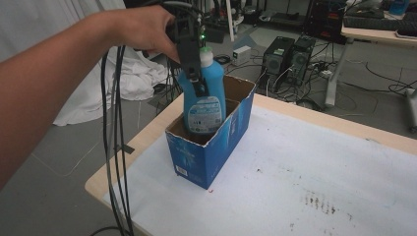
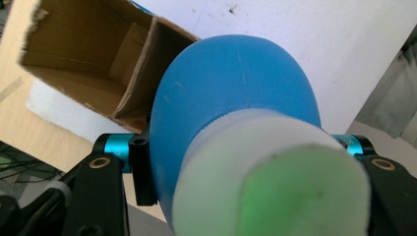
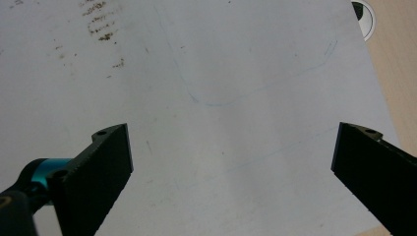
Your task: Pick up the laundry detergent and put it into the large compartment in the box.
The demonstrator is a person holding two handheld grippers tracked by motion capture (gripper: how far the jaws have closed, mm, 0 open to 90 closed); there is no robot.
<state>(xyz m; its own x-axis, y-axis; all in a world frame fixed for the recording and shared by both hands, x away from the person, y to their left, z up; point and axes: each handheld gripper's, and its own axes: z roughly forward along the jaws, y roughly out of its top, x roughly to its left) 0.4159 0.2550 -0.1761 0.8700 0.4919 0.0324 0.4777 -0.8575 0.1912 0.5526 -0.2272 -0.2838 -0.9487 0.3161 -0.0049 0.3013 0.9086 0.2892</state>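
Observation:
A blue bottle [image 1: 210, 93] with a white cap [image 1: 206, 51] stands upright, its lower part sunk below the rim of an open blue cardboard box [image 1: 211, 152]. My left gripper [image 1: 199, 87] comes from above and is shut on the bottle's upper body, with a hand on top. In the left gripper view the bottle [image 2: 231, 88] and its cap [image 2: 275, 182] sit between the jaws of the left gripper [image 2: 246, 157], and the box's brown inside [image 2: 88, 54] with a divider lies beyond. My right gripper [image 3: 231, 147] is open over the white sheet [image 3: 221, 73], nothing between its jaws.
The box stands near the left corner of the wooden table [image 1: 147, 135], on a white sheet with dark smudges [image 1: 319, 201]. Cables [image 1: 115, 147] hang from the left gripper past the table edge. Computer towers [image 1: 287, 56] and a white cloth [image 1: 133, 73] are on the floor behind.

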